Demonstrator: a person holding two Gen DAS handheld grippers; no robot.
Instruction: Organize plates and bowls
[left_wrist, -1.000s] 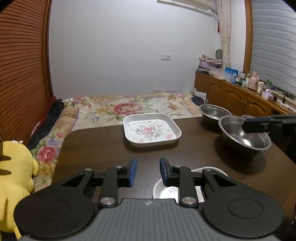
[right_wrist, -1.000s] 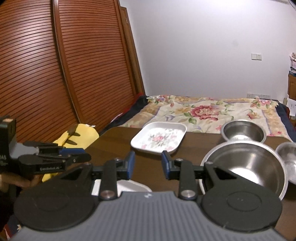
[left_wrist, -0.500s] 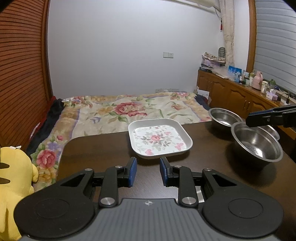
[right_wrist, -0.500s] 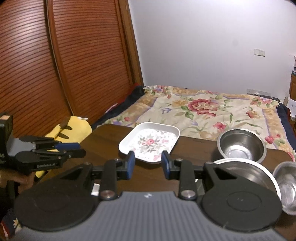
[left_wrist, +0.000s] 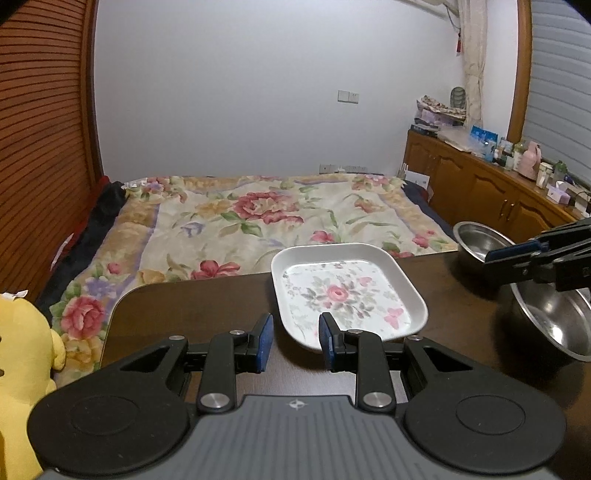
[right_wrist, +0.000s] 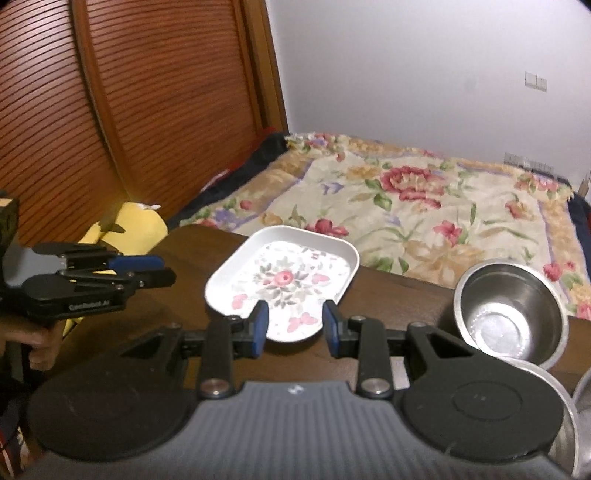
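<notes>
A: Item one, the plate?

B: I log one square white floral plate (left_wrist: 347, 291), pink rose at its centre, lying flat on the dark wooden table (left_wrist: 192, 306) near the edge that faces the bed (left_wrist: 266, 214). Nothing rests on it.

A: Bowls?

B: In my right wrist view, one small steel bowl (right_wrist: 511, 314) stands upright to the right of the plate, apart from it. A larger steel bowl (right_wrist: 554, 391) sits just nearer, its rim partly hidden behind my gripper body. In the left wrist view the larger bowl (left_wrist: 554, 321) shows at the right edge, the small one (left_wrist: 478, 240) behind it.

A: Left gripper?

B: I read the left gripper (left_wrist: 294, 341) as spread apart, holding nothing, blue pads (left_wrist: 265, 343) either side of the plate's near corner and above the table. From the right wrist view the same tool (right_wrist: 147, 271) shows side-on at the left, gripped by a hand (right_wrist: 33, 338); its spread cannot be judged from that angle.

A: Right gripper?

B: The right gripper (right_wrist: 294, 326) also has its fingers parted and empty, framing the plate's near edge; I cannot tell whether it touches. In the left view it (left_wrist: 517, 253) reaches in from the right, over the bowls.

A: Other stock?

B: One yellow plush toy (left_wrist: 22, 369) beside the table's left end, a louvred wooden door (right_wrist: 129, 110) behind it, and a wooden sideboard (left_wrist: 480, 188) with small bottles along the wall.
</notes>
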